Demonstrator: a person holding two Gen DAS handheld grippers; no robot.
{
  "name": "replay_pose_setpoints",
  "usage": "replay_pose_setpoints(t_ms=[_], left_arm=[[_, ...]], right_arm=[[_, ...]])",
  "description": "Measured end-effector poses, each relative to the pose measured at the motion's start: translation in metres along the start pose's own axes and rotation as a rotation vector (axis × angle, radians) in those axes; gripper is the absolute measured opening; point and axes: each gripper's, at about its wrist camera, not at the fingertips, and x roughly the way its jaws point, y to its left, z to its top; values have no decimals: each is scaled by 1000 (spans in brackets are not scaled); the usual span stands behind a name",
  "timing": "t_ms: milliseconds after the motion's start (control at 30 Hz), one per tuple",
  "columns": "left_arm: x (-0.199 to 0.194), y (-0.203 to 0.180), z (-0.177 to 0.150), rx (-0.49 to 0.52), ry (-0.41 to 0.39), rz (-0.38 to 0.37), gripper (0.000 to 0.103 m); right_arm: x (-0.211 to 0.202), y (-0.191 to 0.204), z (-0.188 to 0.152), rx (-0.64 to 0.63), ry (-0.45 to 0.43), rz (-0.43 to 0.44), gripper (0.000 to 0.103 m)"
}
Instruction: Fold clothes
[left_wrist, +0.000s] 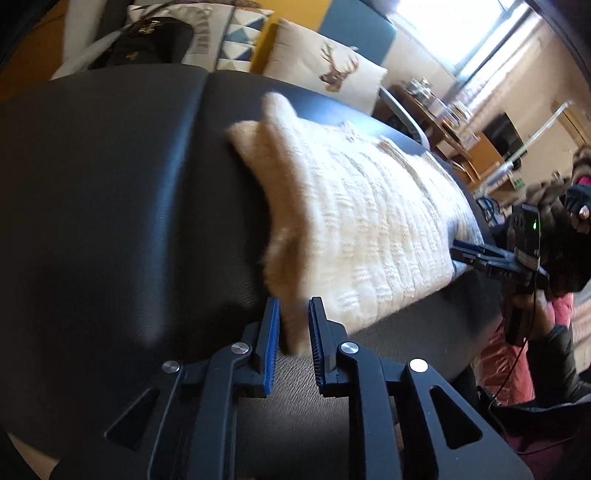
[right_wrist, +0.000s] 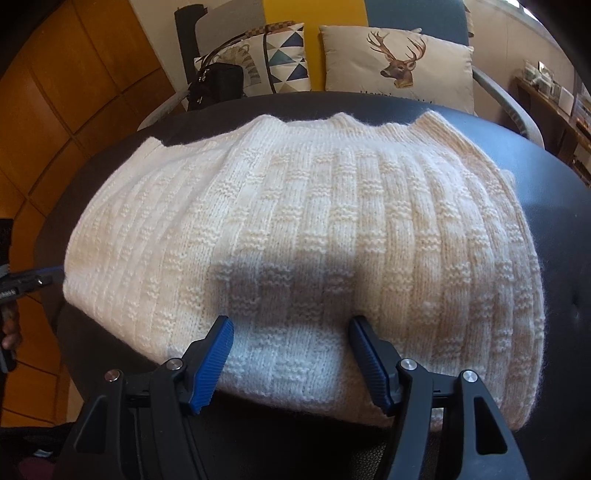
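A cream knitted sweater (right_wrist: 303, 229) lies folded on a black leather seat (left_wrist: 110, 221). In the left wrist view my left gripper (left_wrist: 294, 301) stands at the sweater's (left_wrist: 354, 206) near corner. Its jaws are narrow, with the fabric edge between the blue pads (left_wrist: 271, 332) but not squeezed. It also shows at the left edge of the right wrist view as the left gripper (right_wrist: 51, 275). My right gripper (right_wrist: 290, 322) is open wide over the sweater's near edge, nothing pinched. A gloved hand (left_wrist: 576, 210) holds the right gripper (left_wrist: 456, 253) against the sweater's far side.
A deer cushion (right_wrist: 399, 66) and a triangle-patterned cushion (right_wrist: 288, 59) lean behind the seat, beside a black handbag (right_wrist: 218, 85). A grey chair arm (right_wrist: 509, 103) and a cluttered wooden shelf (left_wrist: 443, 110) stand to the right. Wooden floor (right_wrist: 74, 110) lies to the left.
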Motion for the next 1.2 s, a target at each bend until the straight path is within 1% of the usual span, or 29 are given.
replay_pose_setpoints(t_ms=[67, 133, 200, 267, 367, 500, 600, 667, 733, 800, 867, 967, 1100, 1200], left_arm=[[-8, 1, 0, -14, -22, 30, 17], [-15, -7, 0, -9, -39, 52, 17], [-22, -23, -1, 39, -61, 80, 17], [-24, -51, 2, 108, -84, 93, 17], [-20, -92, 6, 205, -118, 83, 19], [-8, -137, 13, 286, -116, 5, 19], [-10, -176, 16, 371, -135, -99, 19], [-13, -203, 17, 425, -145, -194, 19], [-16, -223, 20, 454, -157, -267, 19], [-20, -238, 21, 480, -174, -322, 19], [-20, -246, 22, 493, -178, -353, 19], [-18, -245, 17, 495, -170, -353, 19], [-22, -228, 9, 446, -182, -297, 19], [-21, -191, 5, 336, -195, -220, 19]], right_arm=[[1, 8, 1, -34, 5, -41, 66], [3, 14, 0, -67, 9, -80, 66], [6, 22, 0, -101, 12, -113, 66], [8, 27, 0, -126, 13, -140, 66], [9, 32, 1, -150, 11, -177, 66], [2, 37, -5, -229, 11, -276, 66], [4, 43, -6, -285, 11, -323, 67], [3, 45, -8, -309, 11, -343, 67], [4, 47, -8, -332, 10, -360, 67], [5, 49, -8, -354, 9, -376, 67], [7, 50, -8, -366, 6, -385, 67], [9, 51, -8, -378, 2, -392, 67], [10, 55, -9, -399, -7, -413, 67], [9, 59, -10, -414, -25, -441, 67]])
